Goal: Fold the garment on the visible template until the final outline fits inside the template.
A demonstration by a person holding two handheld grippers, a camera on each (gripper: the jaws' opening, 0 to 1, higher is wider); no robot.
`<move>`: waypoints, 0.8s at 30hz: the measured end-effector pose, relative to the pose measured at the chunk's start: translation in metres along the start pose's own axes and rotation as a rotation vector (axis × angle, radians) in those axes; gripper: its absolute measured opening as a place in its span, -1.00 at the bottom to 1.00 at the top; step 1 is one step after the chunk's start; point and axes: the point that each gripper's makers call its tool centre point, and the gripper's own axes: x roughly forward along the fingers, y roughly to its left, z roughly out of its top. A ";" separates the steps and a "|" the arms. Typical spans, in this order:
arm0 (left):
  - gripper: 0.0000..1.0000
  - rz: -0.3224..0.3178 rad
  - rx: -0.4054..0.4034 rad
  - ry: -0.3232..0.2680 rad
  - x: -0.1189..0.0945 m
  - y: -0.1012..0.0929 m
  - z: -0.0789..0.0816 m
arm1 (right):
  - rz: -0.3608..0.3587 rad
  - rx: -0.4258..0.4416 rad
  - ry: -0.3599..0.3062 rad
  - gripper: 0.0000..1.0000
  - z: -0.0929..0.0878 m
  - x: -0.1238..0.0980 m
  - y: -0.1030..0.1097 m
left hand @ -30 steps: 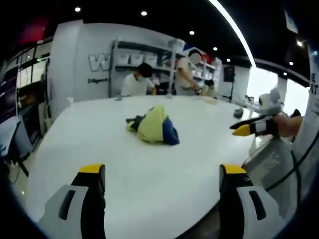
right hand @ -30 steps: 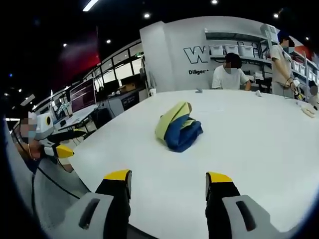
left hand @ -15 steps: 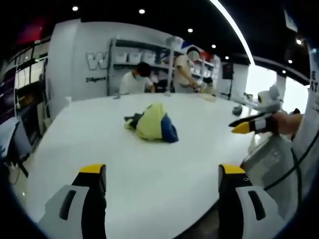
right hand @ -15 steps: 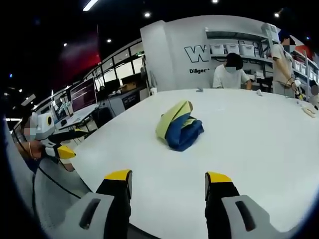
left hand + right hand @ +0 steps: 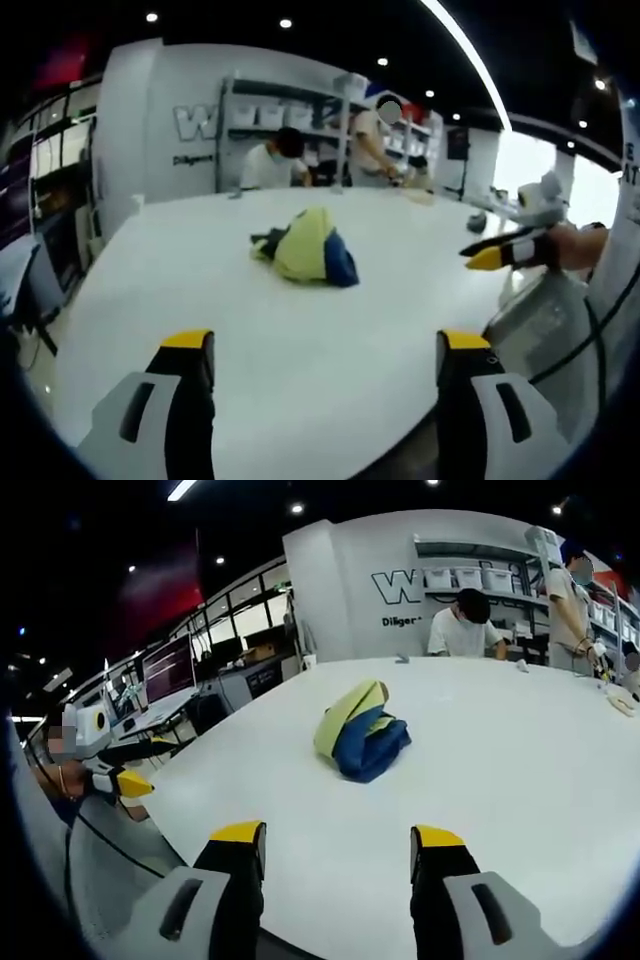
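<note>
The left gripper (image 5: 325, 345) is wide open and holds nothing; the right gripper (image 5: 337, 835) likewise, jaws spread and empty. Both hang above the near edge of a white table (image 5: 300, 340). The garment (image 5: 308, 246), yellow and blue, lies bunched mid-table, well apart from both. Two people (image 5: 466, 623) work at shelves behind.

Dark ceiling with spotlights (image 5: 286, 23), white lettered wall (image 5: 350, 590), shelving (image 5: 290, 110), monitor desks (image 5: 165, 670) beside the white table (image 5: 520, 750).
</note>
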 end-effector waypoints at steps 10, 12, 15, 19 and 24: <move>0.66 -0.002 0.002 0.010 0.002 0.001 -0.002 | 0.003 0.009 0.006 0.10 0.000 0.000 0.000; 0.63 0.003 0.008 0.019 0.003 0.002 -0.003 | 0.009 0.003 0.009 0.09 -0.001 0.000 0.002; 0.64 -0.001 0.022 0.027 0.005 0.000 -0.005 | 0.014 0.001 0.011 0.09 -0.001 0.001 0.003; 0.63 -0.002 0.021 0.032 0.006 0.001 -0.005 | 0.013 0.010 0.011 0.08 -0.001 0.001 0.002; 0.58 0.010 -0.024 0.008 0.009 0.006 0.000 | 0.014 -0.002 0.022 0.06 -0.002 0.001 0.002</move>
